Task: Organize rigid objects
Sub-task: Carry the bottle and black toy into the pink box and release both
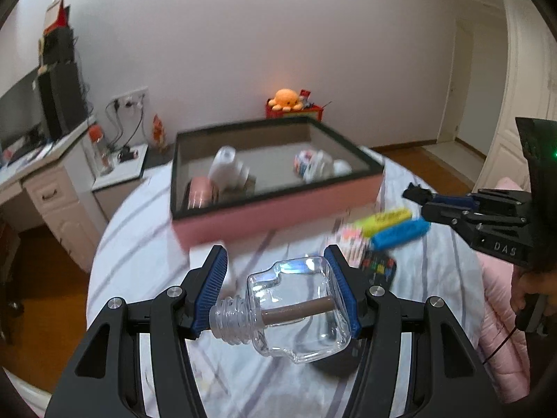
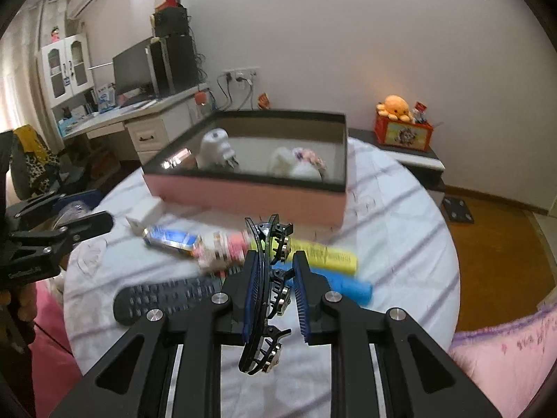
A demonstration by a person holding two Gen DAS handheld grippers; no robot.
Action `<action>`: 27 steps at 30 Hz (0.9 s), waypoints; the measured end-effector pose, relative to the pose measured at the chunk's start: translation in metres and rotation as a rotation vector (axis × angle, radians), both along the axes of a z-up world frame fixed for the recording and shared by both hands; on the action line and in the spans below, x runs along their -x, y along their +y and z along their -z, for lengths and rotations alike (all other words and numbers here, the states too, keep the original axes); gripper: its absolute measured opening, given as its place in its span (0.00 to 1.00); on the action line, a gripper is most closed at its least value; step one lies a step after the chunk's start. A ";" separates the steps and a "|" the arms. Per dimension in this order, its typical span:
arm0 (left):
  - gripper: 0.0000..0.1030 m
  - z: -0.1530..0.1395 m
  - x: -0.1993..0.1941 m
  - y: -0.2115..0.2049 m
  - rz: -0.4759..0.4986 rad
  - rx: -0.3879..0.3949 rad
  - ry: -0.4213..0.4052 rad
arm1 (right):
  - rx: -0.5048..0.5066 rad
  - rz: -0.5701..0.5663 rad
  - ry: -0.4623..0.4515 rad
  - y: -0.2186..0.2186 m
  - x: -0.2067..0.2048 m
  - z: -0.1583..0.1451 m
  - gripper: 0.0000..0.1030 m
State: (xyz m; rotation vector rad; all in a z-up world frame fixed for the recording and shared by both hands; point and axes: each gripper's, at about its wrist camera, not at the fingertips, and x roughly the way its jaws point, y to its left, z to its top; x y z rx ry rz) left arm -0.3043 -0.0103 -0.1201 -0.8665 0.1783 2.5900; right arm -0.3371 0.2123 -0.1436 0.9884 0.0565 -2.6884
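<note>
Left wrist view: we are holding a clear glass bottle (image 1: 299, 308) clamped in the left gripper (image 1: 278, 294), above the striped tablecloth (image 1: 146, 244). Our right gripper (image 2: 275, 296) is pinching a black hair clip (image 2: 269, 292). Several items are already lying in the pink box (image 1: 278, 216); the remote (image 2: 167, 296), yellow tube (image 2: 327, 256) and blue tube (image 2: 344, 285) are waiting near it. We are facing the box's near wall, open above.

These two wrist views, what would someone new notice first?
The left gripper holds a clear glass bottle sideways, close in the foreground. The right gripper is shut on a black hair clip. Beyond both, a pink box sits open on the striped table.
</note>
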 end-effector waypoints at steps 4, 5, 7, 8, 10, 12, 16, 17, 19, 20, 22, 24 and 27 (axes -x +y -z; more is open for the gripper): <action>0.57 -0.023 0.030 0.012 0.042 -0.014 0.022 | 0.031 -0.048 0.022 -0.004 0.026 -0.021 0.19; 0.57 -0.028 0.040 0.016 0.047 -0.011 0.027 | 0.029 -0.055 0.026 -0.005 0.034 -0.025 0.19; 0.57 -0.036 0.062 0.024 0.060 0.004 0.035 | 0.016 -0.065 0.039 -0.009 0.053 -0.035 0.19; 0.57 -0.040 0.076 0.028 0.067 0.010 0.033 | 0.013 -0.071 0.038 -0.010 0.065 -0.039 0.19; 0.57 -0.043 0.097 0.030 0.080 0.003 0.022 | 0.003 -0.074 0.039 -0.012 0.088 -0.045 0.19; 0.57 -0.044 0.124 0.031 0.073 0.001 -0.002 | -0.009 -0.078 0.028 -0.014 0.110 -0.047 0.19; 0.57 -0.043 0.171 0.030 0.066 0.002 -0.045 | -0.012 -0.089 -0.008 -0.022 0.158 -0.045 0.19; 0.57 -0.042 0.183 0.030 0.061 0.008 -0.050 | -0.012 -0.097 -0.023 -0.024 0.168 -0.043 0.19; 0.57 -0.038 0.204 0.030 0.058 0.009 -0.076 | -0.008 -0.101 -0.051 -0.030 0.191 -0.037 0.19; 0.57 -0.035 0.217 0.030 0.049 0.014 -0.090 | -0.012 -0.108 -0.069 -0.035 0.203 -0.032 0.19; 0.57 -0.028 0.231 0.028 0.036 0.026 -0.108 | -0.020 -0.113 -0.093 -0.043 0.218 -0.024 0.19; 0.57 -0.019 0.247 0.027 0.028 0.043 -0.134 | -0.022 -0.124 -0.131 -0.049 0.234 -0.014 0.19; 0.57 -0.004 0.267 0.022 0.002 0.062 -0.170 | -0.051 -0.129 -0.179 -0.059 0.256 0.002 0.19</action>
